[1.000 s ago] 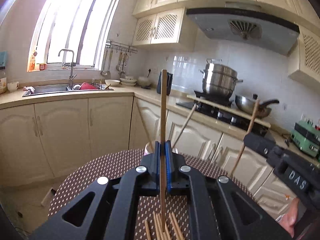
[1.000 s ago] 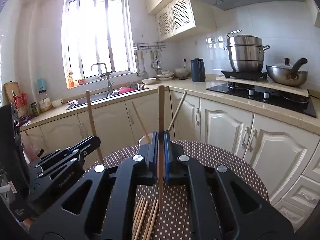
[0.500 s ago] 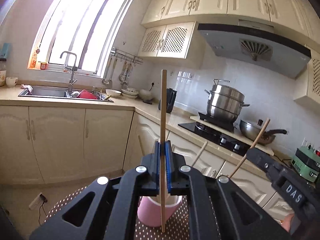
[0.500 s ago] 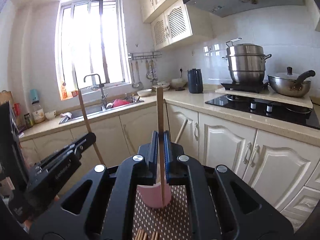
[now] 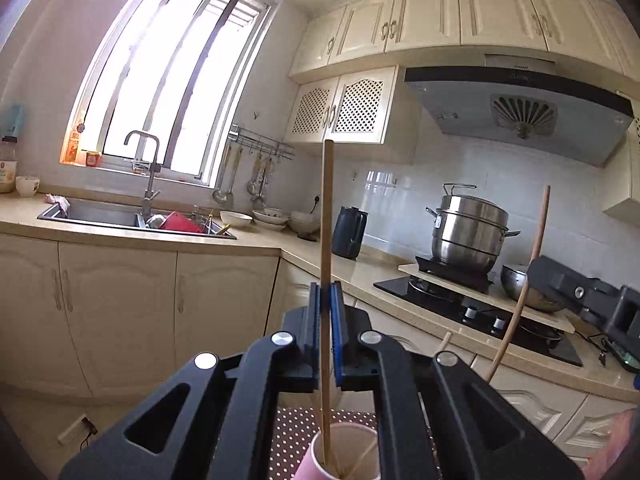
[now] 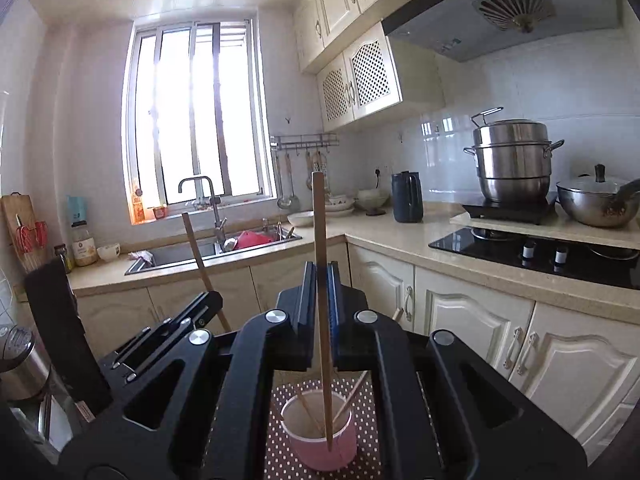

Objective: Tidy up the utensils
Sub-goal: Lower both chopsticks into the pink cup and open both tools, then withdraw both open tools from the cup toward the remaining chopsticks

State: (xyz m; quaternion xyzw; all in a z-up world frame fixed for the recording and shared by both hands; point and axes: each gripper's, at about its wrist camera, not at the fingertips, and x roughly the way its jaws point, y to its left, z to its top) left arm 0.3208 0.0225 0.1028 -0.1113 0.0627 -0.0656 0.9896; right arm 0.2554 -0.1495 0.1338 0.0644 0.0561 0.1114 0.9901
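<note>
The pink paper cup (image 6: 320, 432) on the dotted brown tabletop (image 6: 368, 460) now sits directly under both claws; a second ago I saw loose chopsticks there and the cup farther ahead. So I judge both carries are nearly finished. My right claw (image 6: 322, 312) is closed on one upright wooden chopstick (image 6: 320, 260), whose lower tip is inside the cup, beside the sticks already there. My left claw (image 5: 327, 332) is closed on another wooden chopstick (image 5: 327, 220), its tip also in the cup (image 5: 344, 456). Only the release remains, I think.
</note>
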